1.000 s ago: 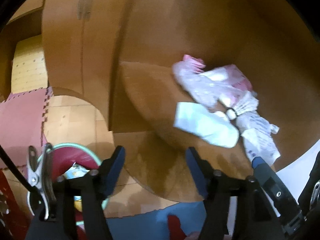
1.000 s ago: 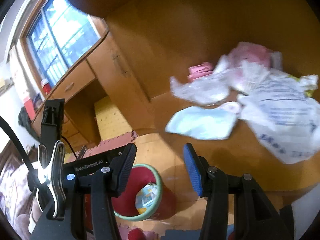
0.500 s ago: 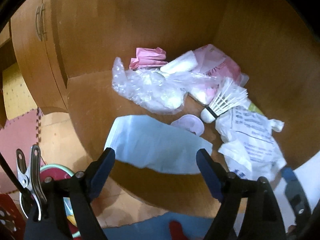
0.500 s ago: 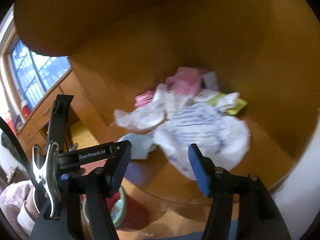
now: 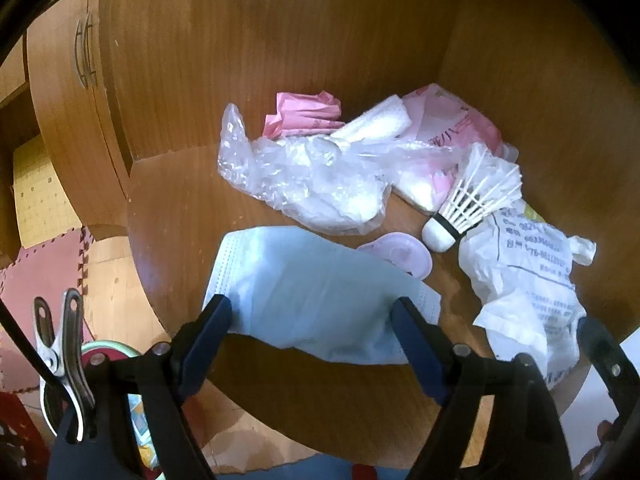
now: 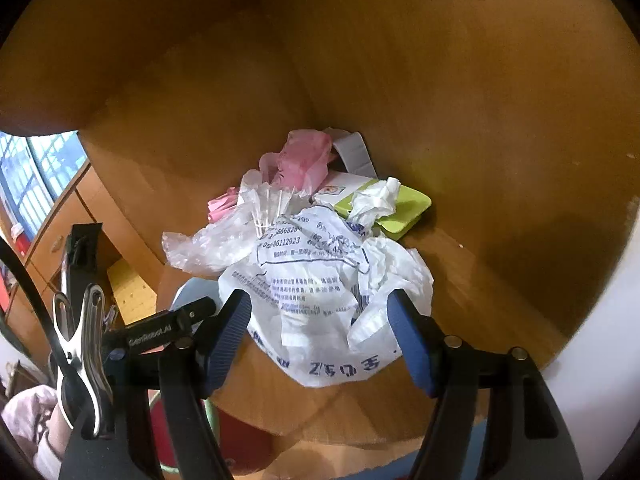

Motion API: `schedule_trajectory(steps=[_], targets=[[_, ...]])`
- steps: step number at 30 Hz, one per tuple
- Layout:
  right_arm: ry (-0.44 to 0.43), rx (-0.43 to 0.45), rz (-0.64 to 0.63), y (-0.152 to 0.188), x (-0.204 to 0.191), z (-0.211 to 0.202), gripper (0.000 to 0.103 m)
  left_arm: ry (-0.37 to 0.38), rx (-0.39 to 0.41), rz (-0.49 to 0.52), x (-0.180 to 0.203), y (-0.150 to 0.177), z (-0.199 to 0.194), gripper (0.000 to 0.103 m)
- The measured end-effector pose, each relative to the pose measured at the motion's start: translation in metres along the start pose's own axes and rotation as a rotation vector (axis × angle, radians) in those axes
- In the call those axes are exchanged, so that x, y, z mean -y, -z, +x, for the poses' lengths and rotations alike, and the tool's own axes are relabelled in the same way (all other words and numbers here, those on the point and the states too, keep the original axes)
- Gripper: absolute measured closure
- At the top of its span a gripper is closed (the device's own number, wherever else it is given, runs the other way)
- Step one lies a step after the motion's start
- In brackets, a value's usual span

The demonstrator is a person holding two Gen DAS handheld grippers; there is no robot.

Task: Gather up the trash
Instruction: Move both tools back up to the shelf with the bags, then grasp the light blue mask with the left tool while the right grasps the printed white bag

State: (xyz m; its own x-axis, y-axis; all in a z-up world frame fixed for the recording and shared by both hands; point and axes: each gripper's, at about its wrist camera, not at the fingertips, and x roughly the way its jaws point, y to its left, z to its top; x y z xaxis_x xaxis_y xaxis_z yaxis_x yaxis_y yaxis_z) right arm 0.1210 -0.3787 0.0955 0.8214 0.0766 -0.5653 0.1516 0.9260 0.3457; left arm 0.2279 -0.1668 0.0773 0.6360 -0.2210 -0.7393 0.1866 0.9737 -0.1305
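Left gripper (image 5: 312,334) jaws closing astride blue face mask (image 5: 316,292) at shelf (image 5: 176,216) front edge, right gripper (image 6: 320,330) jaws opening round white printed bag (image 6: 320,300), neither gripping yet.

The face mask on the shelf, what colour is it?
Light blue. The face mask shows best in the left wrist view, lying flat at the front.

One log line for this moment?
left claw: closing, over face mask | right claw: opening, over printed bag | nothing gripped
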Motion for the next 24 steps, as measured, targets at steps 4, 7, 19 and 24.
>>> schedule_trajectory(steps=[4, 7, 19, 24], targets=[[0.028, -0.018, -0.003, -0.001, -0.004, 0.015, 0.031, 0.031, 0.022, 0.005, -0.002, 0.001, -0.002, 0.056], [0.02, 0.001, -0.009, -0.001, -0.006, 0.013, 0.031, 0.054, 0.022, -0.02, -0.01, -0.001, -0.002, 0.073], [-0.005, 0.061, -0.03, -0.005, -0.01, 0.008, 0.025, 0.131, 0.058, -0.047, -0.031, 0.006, -0.037, 0.082], [0.021, 0.013, -0.038, -0.003, -0.012, 0.026, 0.024, 0.149, 0.043, -0.022, -0.031, 0.012, -0.044, 0.082]])
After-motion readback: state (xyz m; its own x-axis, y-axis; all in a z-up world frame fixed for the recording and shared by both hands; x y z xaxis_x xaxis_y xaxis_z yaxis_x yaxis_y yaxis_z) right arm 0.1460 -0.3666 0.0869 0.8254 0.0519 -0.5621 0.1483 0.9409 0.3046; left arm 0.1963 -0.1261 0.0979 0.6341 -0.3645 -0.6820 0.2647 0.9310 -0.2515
